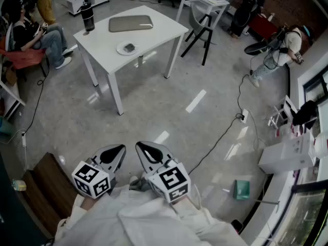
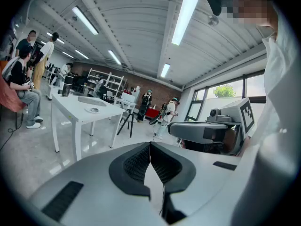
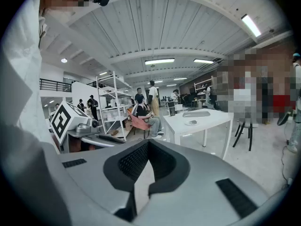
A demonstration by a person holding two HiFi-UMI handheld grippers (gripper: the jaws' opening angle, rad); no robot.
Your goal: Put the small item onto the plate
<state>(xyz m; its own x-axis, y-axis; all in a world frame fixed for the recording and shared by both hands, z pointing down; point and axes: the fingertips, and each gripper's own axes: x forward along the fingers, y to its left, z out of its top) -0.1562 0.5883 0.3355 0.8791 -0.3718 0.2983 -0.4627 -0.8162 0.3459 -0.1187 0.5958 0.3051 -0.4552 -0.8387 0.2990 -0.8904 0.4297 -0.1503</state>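
holding both close to the body, well apart from the white table (image 1: 154, 32) | left gripper (image 1: 117, 152) jaws pressed together, empty | right gripper (image 1: 145, 151) jaws likewise closed on nothing | small dark item (image 1: 129, 47) lying on the plate (image 1: 122, 49), on that table

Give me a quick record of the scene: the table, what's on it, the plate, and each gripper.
table: white, across the floor, far from both grippers
on table: bottle, tray, plate
plate: holds a small dark item
left gripper: shut, empty, held near the body
right gripper: shut, empty, beside the left one
bystander: seated person left of the table
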